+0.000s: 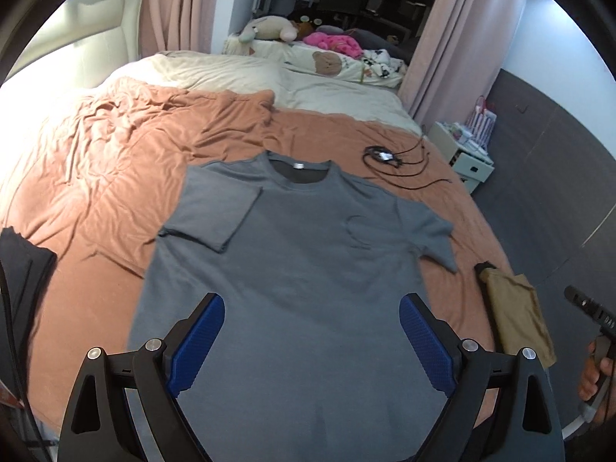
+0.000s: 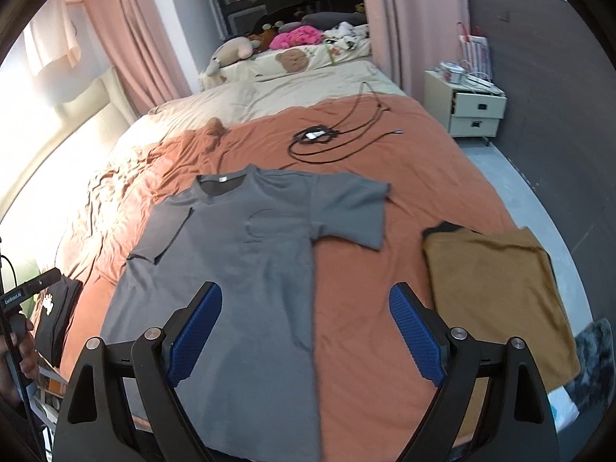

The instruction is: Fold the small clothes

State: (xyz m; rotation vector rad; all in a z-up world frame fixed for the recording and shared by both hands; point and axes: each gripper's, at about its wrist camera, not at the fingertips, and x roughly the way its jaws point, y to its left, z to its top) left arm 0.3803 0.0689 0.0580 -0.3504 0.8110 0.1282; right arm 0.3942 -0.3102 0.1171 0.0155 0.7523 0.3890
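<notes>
With one sleeve (image 1: pixel 215 211) folded in, both grippers (image 1: pixel 312 340) (image 2: pixel 306 333) hang spread and empty above the shirt (image 1: pixel 300 269), probably to reach its other sleeve (image 2: pixel 350 208).

We note a home bedroom: wide bed (image 2: pixel 404 161) under rust sheet, soft toys (image 2: pixel 238 48) by the pillows, pink curtains (image 2: pixel 127 38), white nightstand (image 2: pixel 469 109), clothes hanging beyond.

Each hand-held gripper (image 1: pixel 312 340) — black frame, silver screws — carries ribbed blue pads (image 2: pixel 414 333).
</notes>
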